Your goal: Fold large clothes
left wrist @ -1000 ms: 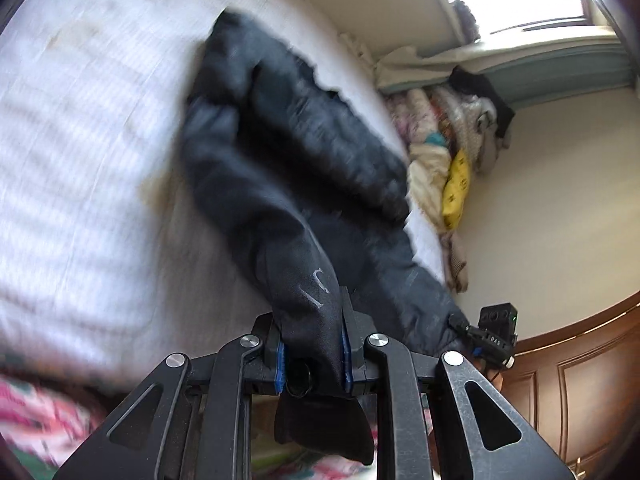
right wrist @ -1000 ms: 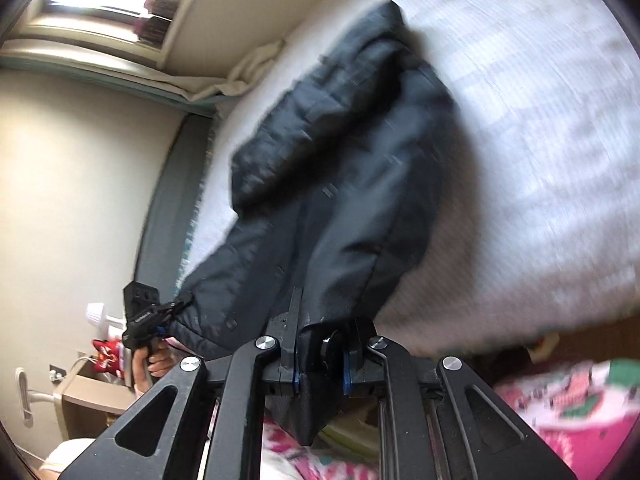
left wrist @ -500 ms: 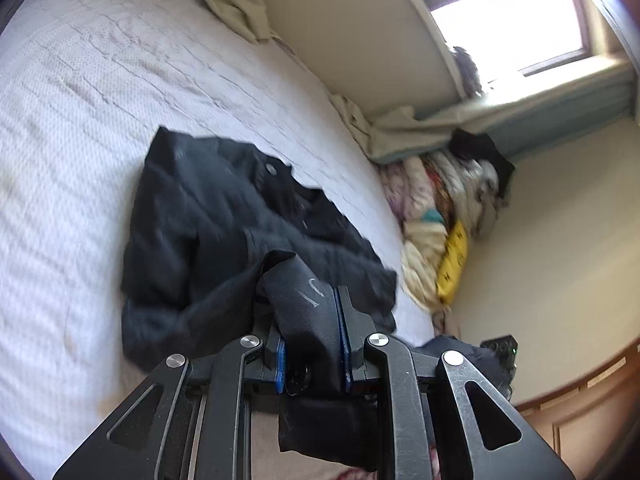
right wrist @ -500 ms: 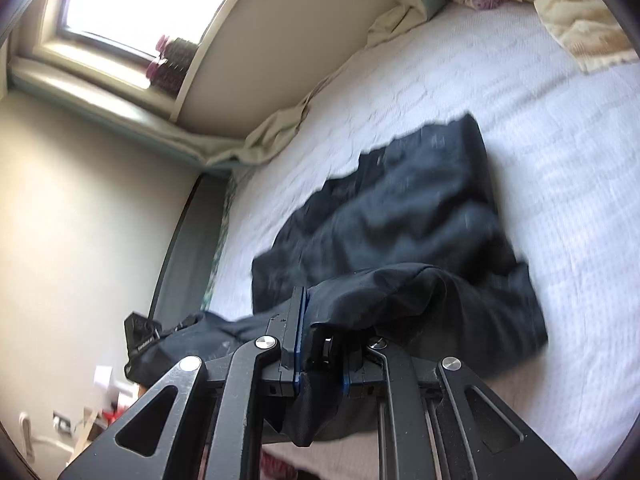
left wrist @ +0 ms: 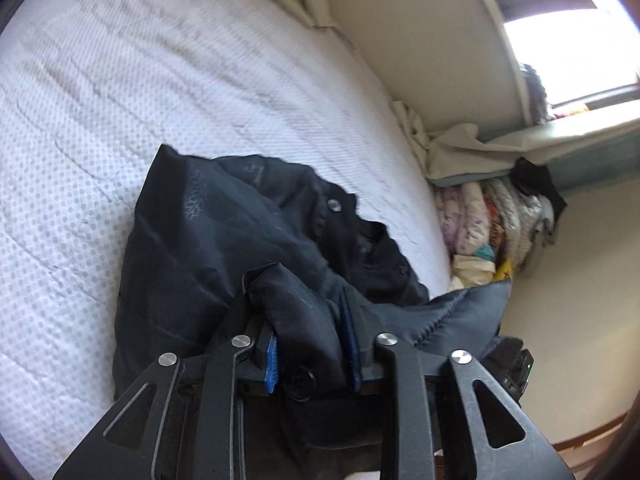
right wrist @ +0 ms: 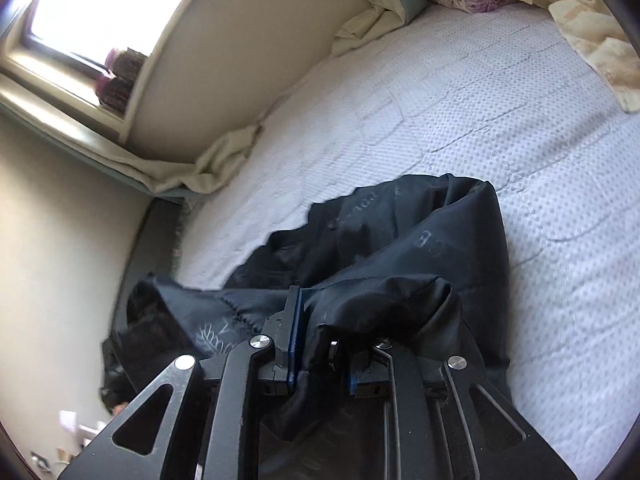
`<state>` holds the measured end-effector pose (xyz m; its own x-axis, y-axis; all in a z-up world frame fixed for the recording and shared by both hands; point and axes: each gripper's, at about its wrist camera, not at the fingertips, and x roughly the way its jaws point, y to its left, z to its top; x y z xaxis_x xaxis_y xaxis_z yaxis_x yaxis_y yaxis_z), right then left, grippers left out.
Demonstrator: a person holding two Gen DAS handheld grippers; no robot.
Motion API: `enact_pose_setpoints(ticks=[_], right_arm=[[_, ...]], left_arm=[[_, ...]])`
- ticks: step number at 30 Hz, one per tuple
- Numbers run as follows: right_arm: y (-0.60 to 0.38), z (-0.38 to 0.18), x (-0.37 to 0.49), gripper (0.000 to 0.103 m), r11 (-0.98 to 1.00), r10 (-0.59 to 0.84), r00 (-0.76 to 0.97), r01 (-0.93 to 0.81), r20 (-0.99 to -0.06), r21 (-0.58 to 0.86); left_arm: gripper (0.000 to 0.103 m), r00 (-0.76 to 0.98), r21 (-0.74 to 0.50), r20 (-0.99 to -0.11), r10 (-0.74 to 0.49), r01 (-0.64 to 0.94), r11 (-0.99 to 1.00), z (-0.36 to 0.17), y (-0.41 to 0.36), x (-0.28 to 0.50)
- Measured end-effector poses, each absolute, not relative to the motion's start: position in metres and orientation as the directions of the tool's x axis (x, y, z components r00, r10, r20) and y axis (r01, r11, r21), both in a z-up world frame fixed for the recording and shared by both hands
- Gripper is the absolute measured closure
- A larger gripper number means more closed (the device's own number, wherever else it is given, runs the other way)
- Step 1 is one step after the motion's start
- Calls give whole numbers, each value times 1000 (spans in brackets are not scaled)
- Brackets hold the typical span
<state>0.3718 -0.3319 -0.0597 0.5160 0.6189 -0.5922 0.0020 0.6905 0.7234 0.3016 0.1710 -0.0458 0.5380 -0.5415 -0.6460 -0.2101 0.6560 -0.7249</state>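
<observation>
1. On the white quilted bed cover (left wrist: 120, 92), a black padded jacket (left wrist: 208, 240) is laid in a crumpled heap, with part of it doubled over itself; a round snap button (left wrist: 333, 205) and pale printed marks are seen on its upper face.
2. In the left gripper (left wrist: 310, 344), a bunched edge of the jacket is lodged between 2 blue pads (left wrist: 271, 364); the jaws have just been opening, yet the cloth is still pressed on both sides.
3. In the right gripper (right wrist: 322, 356), another fold of the same jacket (right wrist: 420, 248) is lodged between the pads (right wrist: 295, 332); these jaws too have just been opening, and the fabric is still pinched.
4. Between the 2 grippers, the held hem is stretched above the lower layer of the garment.
5. Beside the bed, a stack of folded blankets (left wrist: 492, 220) is stored under a window ledge (left wrist: 560, 136).
6. Along the wall side, a pale sheet (right wrist: 224, 160) is tucked and rumpled.
</observation>
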Motion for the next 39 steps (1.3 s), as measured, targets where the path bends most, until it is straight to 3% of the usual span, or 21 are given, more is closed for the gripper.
enact_pose_setpoints(ticks=[2,3,7,10,11,16,22,28,29,30,31,33,35,39], right_arm=[[-327,-68,378,85,722,595,507,5,-624,692],[-325,-74,382,83,725,590,503,14,-631,689],[-335,-84,391,66,671,619,519,40,-589,741],[-351,-83,391,31,574,669,562,24,-486,818],[-356,-82,389,27,548,677,577,19,-457,836],[-376,-68,382,26,523,639,665,-7,-386,853],[-377,-52,380,26,751,448,710,30,-543,659],[-368,-57,387,26,817,408,679,27,-610,576],[-365,-60,389,26,826,407,669,21,-621,564],[-361,-62,390,26,833,412,657,10,-631,553],[-357,-63,391,31,838,420,645,-6,-639,546],[-345,-64,393,52,856,432,614,-48,-660,515],[-332,-63,392,81,901,375,605,-59,-702,431],[-336,-64,390,90,932,269,626,24,-732,362]], left_arm=[[65,533,-721,-653,-537,-224,655,-49,171,307],[57,535,-721,-654,-534,-229,654,-50,171,309],[36,598,-741,-620,-507,-234,630,-43,178,307],[25,647,-753,-586,-488,-211,624,-36,183,306],[22,665,-740,-587,-462,-209,640,-32,185,305],[19,719,-645,-609,-336,-202,737,-19,191,302],[19,695,-562,-642,-324,-139,815,-20,165,310],[24,642,-509,-696,-323,-123,852,-37,154,319],[35,631,-511,-701,-333,-118,852,-41,152,320],[54,617,-519,-705,-350,-113,847,-45,150,321],[63,594,-531,-714,-371,-113,840,-49,149,323],[84,580,-537,-718,-384,-111,836,-50,148,322],[87,598,-500,-724,-343,-114,858,-41,146,317],[88,627,-470,-726,-282,-153,869,-29,154,309]])
